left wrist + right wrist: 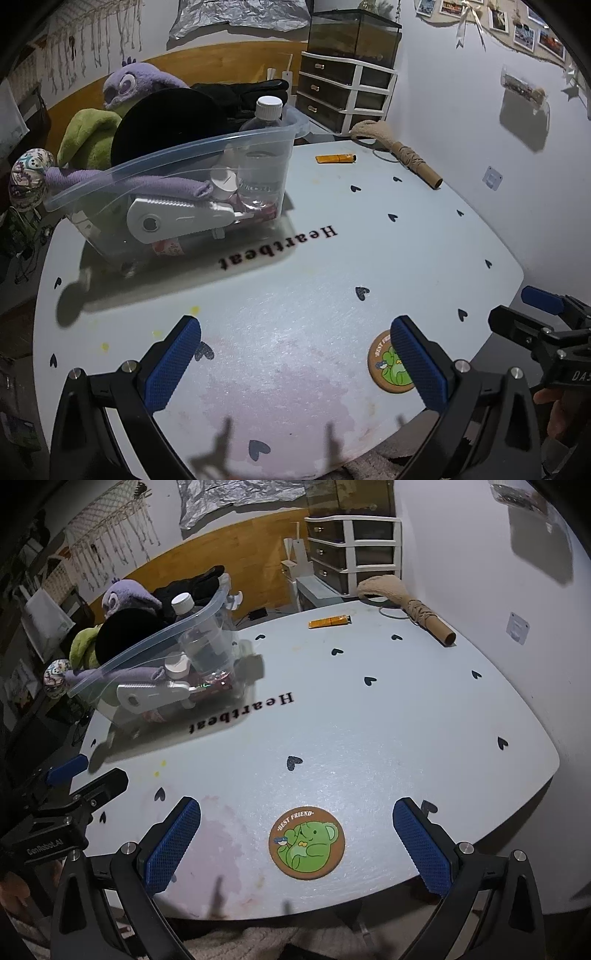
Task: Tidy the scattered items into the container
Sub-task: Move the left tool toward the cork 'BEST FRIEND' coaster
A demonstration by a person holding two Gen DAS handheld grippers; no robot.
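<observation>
Round "Best Friend" coaster [306, 846] on the desk [406, 720] between the wide-spread, empty jaws of the right hand-held gripper [297, 843], left hand-held gripper [295, 363] equally wide beside it, orange lighter [330, 622] lying far off, clear plastic container [177, 192] already full at far left

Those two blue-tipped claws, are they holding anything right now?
Nothing is held. The left gripper and right gripper both stand wide open above the table.
</observation>
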